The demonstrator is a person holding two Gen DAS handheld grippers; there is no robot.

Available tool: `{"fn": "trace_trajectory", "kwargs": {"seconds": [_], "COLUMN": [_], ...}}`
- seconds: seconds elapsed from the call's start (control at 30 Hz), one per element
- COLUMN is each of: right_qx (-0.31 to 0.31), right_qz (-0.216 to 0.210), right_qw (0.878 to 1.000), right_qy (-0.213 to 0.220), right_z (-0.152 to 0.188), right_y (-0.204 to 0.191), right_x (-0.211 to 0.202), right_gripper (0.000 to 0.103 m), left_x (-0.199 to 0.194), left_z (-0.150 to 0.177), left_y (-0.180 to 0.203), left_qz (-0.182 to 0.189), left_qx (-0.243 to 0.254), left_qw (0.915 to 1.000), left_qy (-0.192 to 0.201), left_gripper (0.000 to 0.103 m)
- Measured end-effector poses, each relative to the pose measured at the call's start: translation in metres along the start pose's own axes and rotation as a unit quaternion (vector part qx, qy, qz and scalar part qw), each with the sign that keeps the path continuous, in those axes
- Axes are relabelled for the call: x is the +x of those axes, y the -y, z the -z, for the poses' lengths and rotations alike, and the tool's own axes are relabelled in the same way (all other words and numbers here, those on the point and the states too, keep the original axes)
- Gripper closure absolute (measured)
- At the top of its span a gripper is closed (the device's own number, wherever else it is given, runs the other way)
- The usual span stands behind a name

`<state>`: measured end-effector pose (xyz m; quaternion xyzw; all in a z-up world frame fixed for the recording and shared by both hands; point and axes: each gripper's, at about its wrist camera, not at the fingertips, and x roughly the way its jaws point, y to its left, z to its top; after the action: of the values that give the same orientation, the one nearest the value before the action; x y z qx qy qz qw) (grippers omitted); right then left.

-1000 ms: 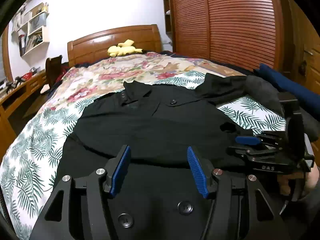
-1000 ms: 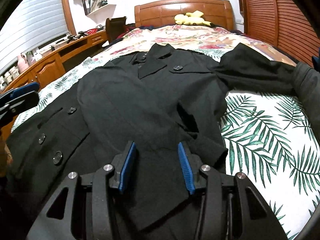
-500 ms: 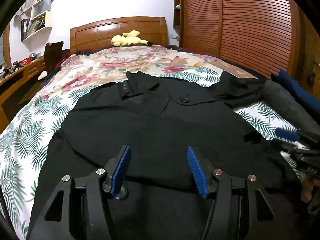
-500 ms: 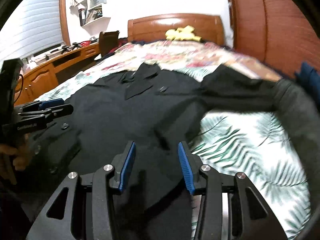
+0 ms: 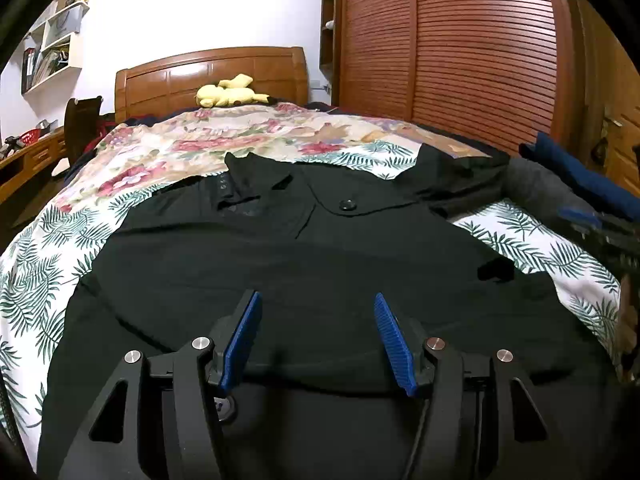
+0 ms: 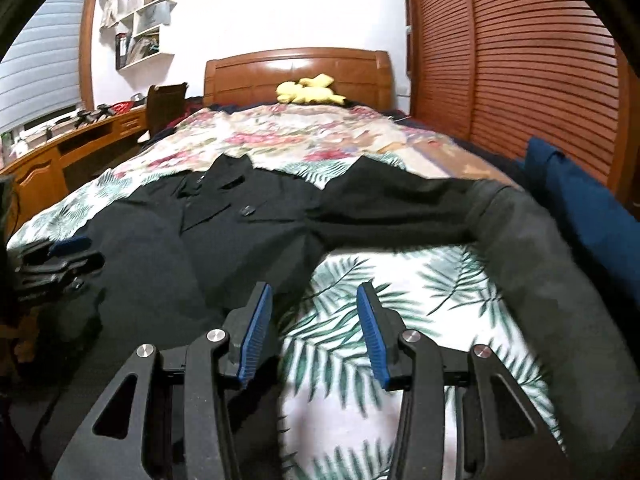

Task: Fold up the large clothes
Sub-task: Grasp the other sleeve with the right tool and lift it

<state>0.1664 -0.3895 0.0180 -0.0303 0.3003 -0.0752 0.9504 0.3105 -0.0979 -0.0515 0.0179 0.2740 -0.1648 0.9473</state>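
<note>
Coat point(image 5: 320, 264) spread flat on bed point(image 5: 36, 280), collar toward headboard point(image 5: 212, 76), hem nearest the cameras. One sleeve point(image 6: 400, 208) stretched out rightward across the cover. Left tool point(image 5: 318, 336) above the coat's lower part; right tool point(image 6: 314, 332) over the bed just right of the coat's edge. Toy point(image 5: 230, 94) at the bed's head, before the headboard. Wardrobe point(image 5: 460, 52) right of bed; counter point(image 6: 60, 152) and shelves point(image 6: 144, 36) left.

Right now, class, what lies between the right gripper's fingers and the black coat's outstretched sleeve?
In the right wrist view, only leaf-print bedsheet lies between the open right gripper and the sleeve of the black coat.
</note>
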Motion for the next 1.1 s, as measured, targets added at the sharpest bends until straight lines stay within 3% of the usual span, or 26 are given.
{"fn": "trace_trajectory", "kwargs": {"seconds": [0.07, 0.2, 0.67, 0.83, 1.1], "right_qx": [0.004, 0.023, 0.047, 0.058, 0.124], "right_qz": [0.007, 0.003, 0.023, 0.037, 0.029], "right_qw": [1.0, 1.0, 0.997, 0.994, 0.979], "right_qy": [0.002, -0.013, -0.051, -0.087, -0.157], "right_z": [-0.011, -0.039, -0.103, -0.1, -0.067], "right_y": [0.007, 0.025, 0.054, 0.066, 0.09], "right_x": [0.0, 0.005, 0.049, 0.092, 0.15], "right_gripper": [0.057, 0.034, 0.034, 0.034, 0.034], "left_x": [-0.002, -0.004, -0.004, -0.004, -0.001], "left_z": [0.001, 0.003, 0.001, 0.002, 0.0], "left_y": [0.0, 0.0, 0.0, 0.001, 0.001], "left_qz": [-0.001, -0.009, 0.004, 0.003, 0.005], "left_qx": [0.003, 0.001, -0.012, -0.012, -0.014], "left_qw": [1.0, 0.9999, 0.9998, 0.9998, 0.9998], "left_qy": [0.003, 0.013, 0.016, 0.016, 0.01], "left_gripper": [0.042, 0.042, 0.042, 0.042, 0.042]}}
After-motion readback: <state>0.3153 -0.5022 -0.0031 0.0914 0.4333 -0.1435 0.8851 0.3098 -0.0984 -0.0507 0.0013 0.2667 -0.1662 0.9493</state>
